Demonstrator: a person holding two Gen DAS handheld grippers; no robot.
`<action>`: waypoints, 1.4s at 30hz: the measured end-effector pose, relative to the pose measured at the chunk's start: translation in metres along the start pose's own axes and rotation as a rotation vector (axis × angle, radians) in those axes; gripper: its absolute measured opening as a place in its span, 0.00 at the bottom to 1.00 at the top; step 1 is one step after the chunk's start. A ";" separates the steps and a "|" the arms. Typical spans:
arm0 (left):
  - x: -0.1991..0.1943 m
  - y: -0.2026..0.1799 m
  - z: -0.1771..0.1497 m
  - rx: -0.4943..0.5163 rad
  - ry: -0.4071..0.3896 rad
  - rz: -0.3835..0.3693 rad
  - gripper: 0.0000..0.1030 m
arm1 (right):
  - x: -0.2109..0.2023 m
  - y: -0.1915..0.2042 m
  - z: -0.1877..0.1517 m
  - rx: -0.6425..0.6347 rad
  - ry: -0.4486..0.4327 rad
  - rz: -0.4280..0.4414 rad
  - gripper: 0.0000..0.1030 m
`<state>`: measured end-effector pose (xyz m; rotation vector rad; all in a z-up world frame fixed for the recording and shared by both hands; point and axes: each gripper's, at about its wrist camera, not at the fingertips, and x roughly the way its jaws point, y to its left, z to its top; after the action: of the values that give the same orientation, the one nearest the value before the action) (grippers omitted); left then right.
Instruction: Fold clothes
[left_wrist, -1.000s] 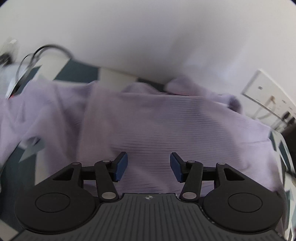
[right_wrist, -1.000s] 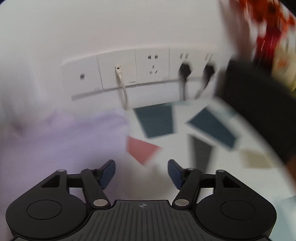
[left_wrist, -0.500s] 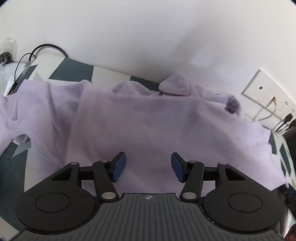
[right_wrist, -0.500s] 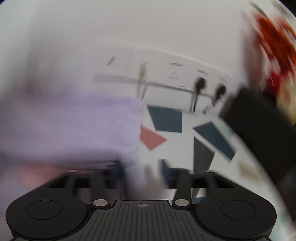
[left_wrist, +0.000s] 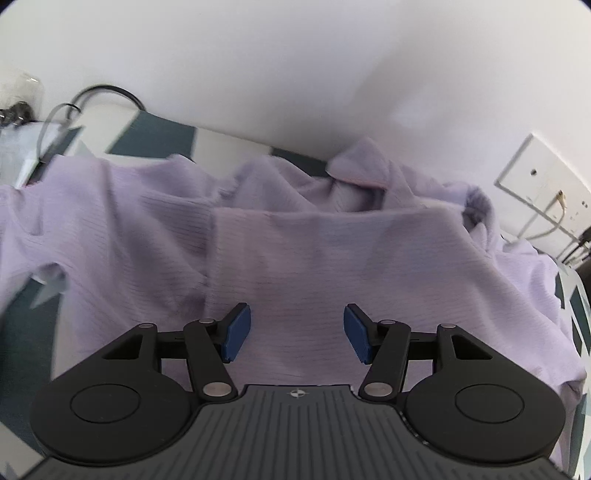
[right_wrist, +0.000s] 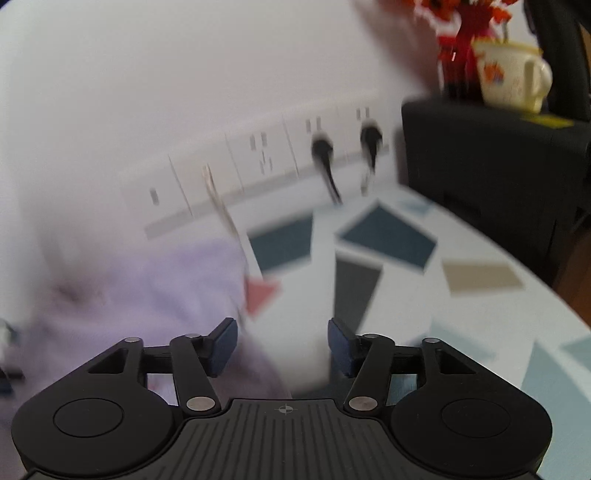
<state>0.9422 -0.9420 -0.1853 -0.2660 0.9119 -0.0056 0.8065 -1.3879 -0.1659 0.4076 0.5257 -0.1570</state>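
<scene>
1. White wall (left_wrist: 258, 74) and a tabletop (right_wrist: 406, 314) patterned with geometric colour patches are forming the workspace; the lilac garment (left_wrist: 332, 258) is lying spread across this tabletop, running from the far left toward the socket strip (right_wrist: 258, 158) at the far right.
2. Its middle panel is lying fairly flat, a lengthwise crease is showing left of centre, and the collar region at the far edge is lying bunched against the wall.
3. In the left wrist view, the left gripper (left_wrist: 297, 332) is hovering over the near middle of the garment with its blue pads (left_wrist: 236, 332) spread wide and holding nothing.
4. In the right wrist view, which is motion-blurred, the right gripper (right_wrist: 282, 345) is positioned at the garment's right edge, jaws wide and empty, with cloth under its left finger and bare tabletop under its right.
5. Judged step: both grippers are lining up to take hold of the cloth for a fold.
6. For a clean result, place each gripper on a single edge layer, close fully before lifting, and lift both sides together so the panel is not dragging.
7. Flatten the bunched collar area first, since it is likely to distort the fold.
8. Keep clear of the plugged cables (right_wrist: 325, 158), the black box (right_wrist: 491, 166) and the mug (right_wrist: 513, 74) at the far right.
</scene>
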 end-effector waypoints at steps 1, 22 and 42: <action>-0.003 0.006 0.002 -0.014 -0.019 0.010 0.60 | -0.003 0.000 0.009 0.016 -0.024 0.021 0.55; 0.006 0.025 0.036 -0.075 -0.160 -0.040 0.06 | 0.183 0.079 0.038 -0.020 0.252 0.010 0.23; 0.055 -0.014 0.057 0.079 -0.191 0.181 0.61 | 0.188 0.056 0.046 0.003 0.060 -0.144 0.28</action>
<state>1.0216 -0.9494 -0.1918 -0.1077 0.7412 0.1487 1.0023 -1.3641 -0.2082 0.3785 0.6143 -0.2846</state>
